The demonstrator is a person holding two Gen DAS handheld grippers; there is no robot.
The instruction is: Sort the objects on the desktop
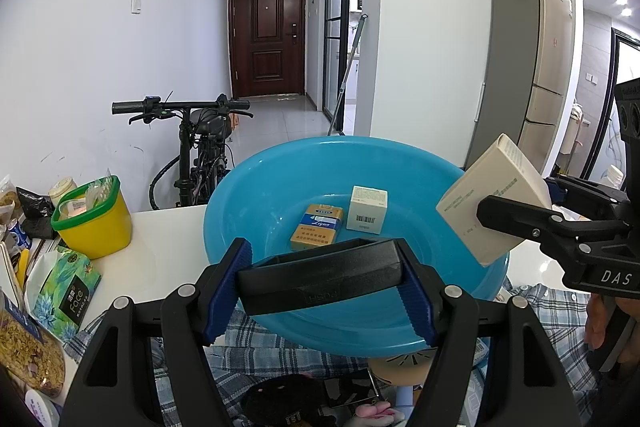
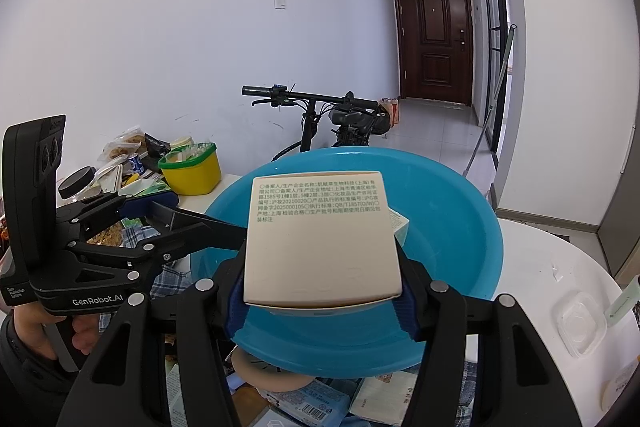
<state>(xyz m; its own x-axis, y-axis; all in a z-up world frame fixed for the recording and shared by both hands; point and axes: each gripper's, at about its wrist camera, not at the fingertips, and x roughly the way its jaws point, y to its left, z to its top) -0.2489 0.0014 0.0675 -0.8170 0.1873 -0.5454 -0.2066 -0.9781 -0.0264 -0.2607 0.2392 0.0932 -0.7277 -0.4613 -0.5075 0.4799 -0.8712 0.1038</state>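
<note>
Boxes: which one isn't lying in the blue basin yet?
The cream box, gripped in the right gripper above the blue basin. The yellow pack and small white box rest inside.

Likely a home: entrance door [image 1: 267, 33], fridge [image 1: 550, 67], bicycle [image 1: 200, 151].

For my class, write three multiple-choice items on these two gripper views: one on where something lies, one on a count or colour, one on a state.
1. Where is the small white barcode box?
A. in the yellow tub
B. in the blue basin
C. on the floor

2. How many boxes lie in the blue basin?
A. two
B. four
C. none

3. What is the right gripper doing?
A. hanging open and empty
B. pressing on the basin rim
C. gripping a cream box

Answers:
1. B, it stands on the basin floor beside the orange pack.
2. A, only those two lie inside.
3. C, its pads clamp the cream box above the basin.
</note>
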